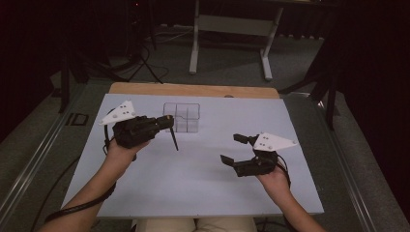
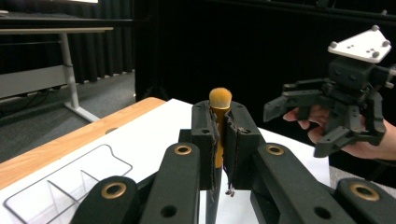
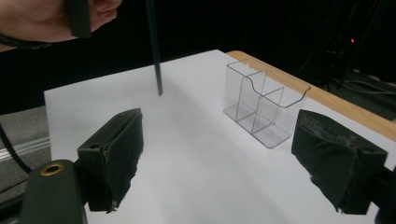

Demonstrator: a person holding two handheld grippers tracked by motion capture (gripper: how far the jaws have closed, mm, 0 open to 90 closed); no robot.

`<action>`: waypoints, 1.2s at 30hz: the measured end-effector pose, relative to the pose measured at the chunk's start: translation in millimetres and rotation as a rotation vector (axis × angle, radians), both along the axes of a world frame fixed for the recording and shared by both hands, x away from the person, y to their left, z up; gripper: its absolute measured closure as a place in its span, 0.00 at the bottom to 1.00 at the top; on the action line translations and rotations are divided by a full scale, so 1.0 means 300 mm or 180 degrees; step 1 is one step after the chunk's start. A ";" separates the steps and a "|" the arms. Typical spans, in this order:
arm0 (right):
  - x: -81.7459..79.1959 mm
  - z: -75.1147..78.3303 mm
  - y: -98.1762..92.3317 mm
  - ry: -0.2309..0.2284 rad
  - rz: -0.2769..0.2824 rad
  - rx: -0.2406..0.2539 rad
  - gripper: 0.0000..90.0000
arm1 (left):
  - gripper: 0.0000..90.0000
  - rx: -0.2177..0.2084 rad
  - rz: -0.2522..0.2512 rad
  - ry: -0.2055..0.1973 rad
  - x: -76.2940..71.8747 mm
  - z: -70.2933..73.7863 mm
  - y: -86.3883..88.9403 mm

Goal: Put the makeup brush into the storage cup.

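Clamped in the left gripper (image 1: 167,123): a slim dark-handled brush with a golden ferrule and tan bristle tuft (image 2: 220,100), handle hanging toward six o'clock, seemingly off the white board (image 1: 193,193). Right gripper (image 1: 232,148) wide apart, empty.

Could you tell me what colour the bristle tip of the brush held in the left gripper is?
Orange-tan bristles, best seen in the left gripper view.

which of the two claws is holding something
The left claw, shut on the thin makeup brush with a gold handle and tan bristles. The right claw is open with nothing between its pads.
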State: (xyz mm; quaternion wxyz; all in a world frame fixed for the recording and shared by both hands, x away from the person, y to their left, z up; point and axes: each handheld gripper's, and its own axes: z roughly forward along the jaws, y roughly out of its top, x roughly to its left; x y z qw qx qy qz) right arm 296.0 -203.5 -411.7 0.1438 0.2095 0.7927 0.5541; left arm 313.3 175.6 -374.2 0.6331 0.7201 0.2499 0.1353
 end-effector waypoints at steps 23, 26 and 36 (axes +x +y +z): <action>-0.115 -0.034 -0.059 -0.0110 -0.0191 0.0243 0.15 | 0.94 0.0053 0.0255 -0.0142 0.081 0.097 0.042; -0.114 -0.039 -0.068 -0.0136 -0.0256 0.0233 0.15 | 0.94 0.0068 0.0272 -0.0142 0.094 0.107 0.043; -0.099 -0.046 -0.086 -0.0166 -0.0300 0.0235 0.15 | 0.94 0.0084 0.0321 -0.0161 0.142 0.131 0.041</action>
